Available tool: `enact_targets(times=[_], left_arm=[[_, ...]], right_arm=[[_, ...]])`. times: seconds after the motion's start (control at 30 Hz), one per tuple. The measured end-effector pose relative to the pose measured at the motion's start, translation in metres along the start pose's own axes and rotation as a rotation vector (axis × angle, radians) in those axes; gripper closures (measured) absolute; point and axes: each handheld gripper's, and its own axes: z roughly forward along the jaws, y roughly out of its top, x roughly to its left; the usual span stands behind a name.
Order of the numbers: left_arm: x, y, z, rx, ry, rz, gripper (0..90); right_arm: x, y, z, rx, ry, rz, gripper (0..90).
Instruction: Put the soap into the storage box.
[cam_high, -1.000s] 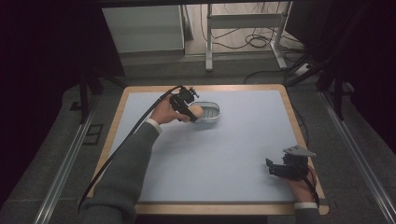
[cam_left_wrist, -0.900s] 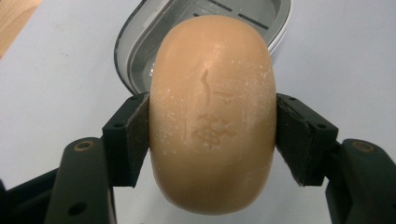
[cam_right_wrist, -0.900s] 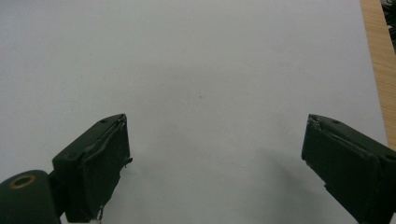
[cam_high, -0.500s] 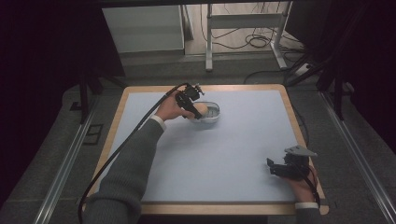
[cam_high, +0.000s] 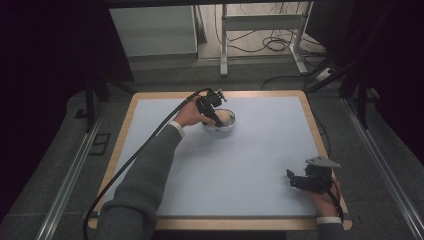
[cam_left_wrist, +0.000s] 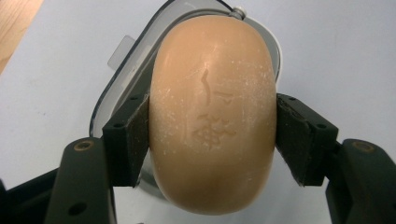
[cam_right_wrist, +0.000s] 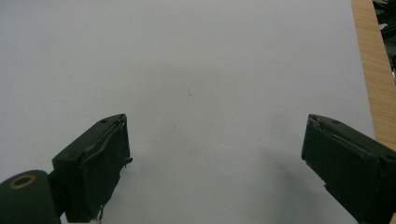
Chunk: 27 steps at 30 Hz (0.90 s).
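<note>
A tan oval bar of soap (cam_left_wrist: 212, 116) with a stamped mark is clamped between the two black jaws of my left gripper (cam_left_wrist: 212, 140). It hangs just over a shallow silver soap dish (cam_left_wrist: 126, 84). In the high view the left gripper (cam_high: 214, 114) is at the dish (cam_high: 220, 128) on the far middle of the table, with the soap (cam_high: 223, 117) over the dish. My right gripper (cam_high: 294, 181) rests open near the table's front right corner, and its jaws (cam_right_wrist: 212, 177) stand wide apart over the bare surface.
The table top is a pale blue mat (cam_high: 240, 160) framed by a wooden edge (cam_high: 315, 125). A black cable (cam_high: 145, 145) trails from the left gripper along the sleeve. Beyond the table stand a white cabinet (cam_high: 150, 30) and metal legs with cables on the floor.
The left gripper with the soap has shifted slightly right, over the dish. The right gripper has stayed in place.
</note>
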Motion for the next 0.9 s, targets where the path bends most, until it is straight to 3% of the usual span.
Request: enact_targets(times=[0.73,0.9], left_arm=[[0.016,0.000,0.010,0.004,-0.021,-0.010,32.5],[0.014,0.001,0.003,-0.054,-0.047,-0.017,31.2]], right_arm=[[-0.001,-0.001,0.001,0.005,-0.002,0.002,7.6],[-0.002,-0.001,0.001,0.006,-0.003,0.004,7.6]])
